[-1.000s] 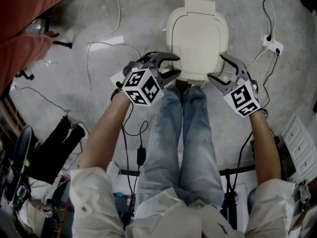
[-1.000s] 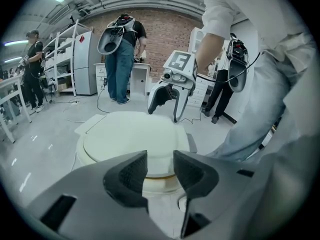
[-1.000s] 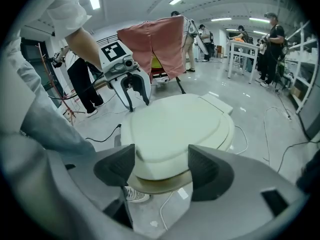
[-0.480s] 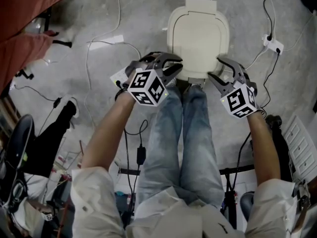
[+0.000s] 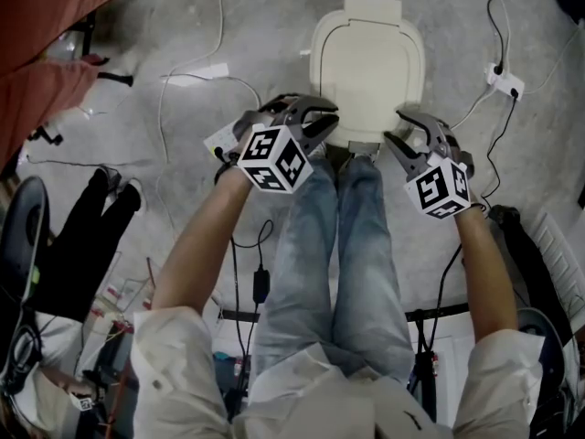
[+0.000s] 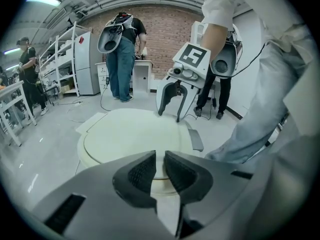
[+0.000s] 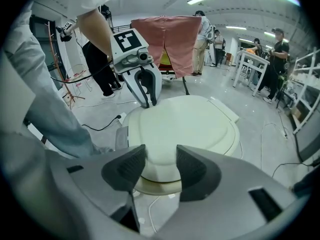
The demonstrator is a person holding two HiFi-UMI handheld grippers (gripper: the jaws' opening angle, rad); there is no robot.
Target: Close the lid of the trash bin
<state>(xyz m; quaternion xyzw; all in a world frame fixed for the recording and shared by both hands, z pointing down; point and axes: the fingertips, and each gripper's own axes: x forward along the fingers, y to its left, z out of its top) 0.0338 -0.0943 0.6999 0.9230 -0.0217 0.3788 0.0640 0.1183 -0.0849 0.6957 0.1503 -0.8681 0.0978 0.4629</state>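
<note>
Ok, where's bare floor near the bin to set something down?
Bare floor lies left of the trash bin, up to the white cable. Right of it the power strip crowds in; the person's legs fill the near side.

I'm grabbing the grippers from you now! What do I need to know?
Left hand-held gripper: empty, jaws have just been closing, nearly together, beside the lid's near left corner.
Right hand-held gripper: empty, jaws apart, also just closing, beside the near right corner.
Trash bin lid: lies flat on the bin.
Done: lid looks shut.
Left: likely nothing; draw both grippers back.
</note>
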